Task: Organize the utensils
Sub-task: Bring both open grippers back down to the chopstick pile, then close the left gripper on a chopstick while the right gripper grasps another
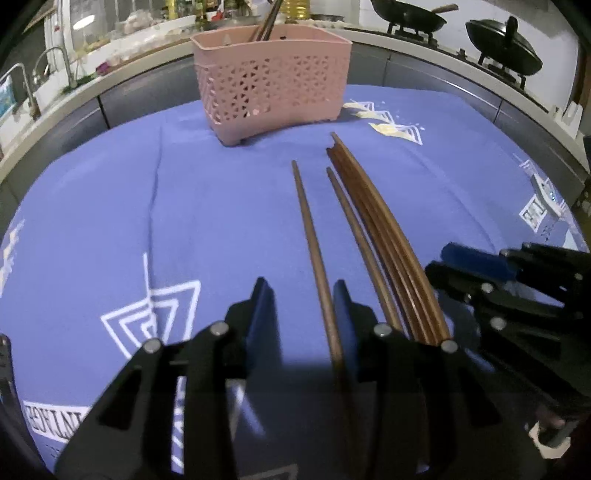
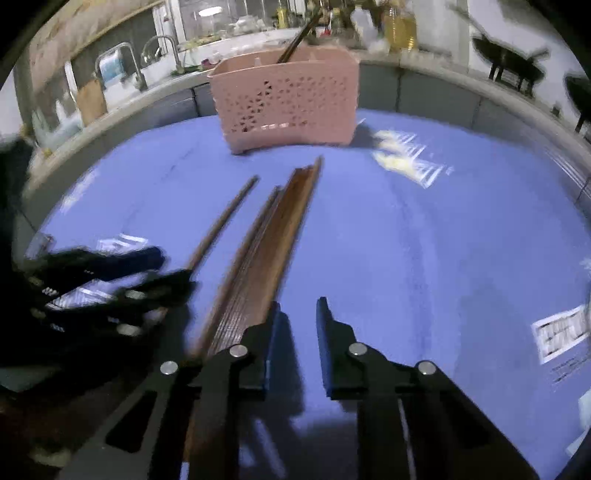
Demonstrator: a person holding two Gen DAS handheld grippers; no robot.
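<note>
We are straddling one chopstick (image 1: 312, 236) with our open left tool (image 1: 303, 295); our open, empty right tool (image 2: 298, 308) is sitting right of the chopstick bundle (image 2: 273, 236).

A basket (image 1: 271, 79) stands on the cloth (image 1: 110, 206) at the far side, with chopsticks (image 1: 266, 20) standing in it. Nearer, a lone chopstick (image 1: 314, 251) lies on the cloth, a bundle of chopsticks (image 1: 384, 240) just to its right. Behind the basket runs a counter (image 1: 122, 68), with woks (image 1: 410, 16) at the far right.

Pink lattice-patterned basket (image 1: 273, 79), brown chopsticks (image 1: 384, 236), blue white-printed cloth (image 1: 147, 206).
</note>
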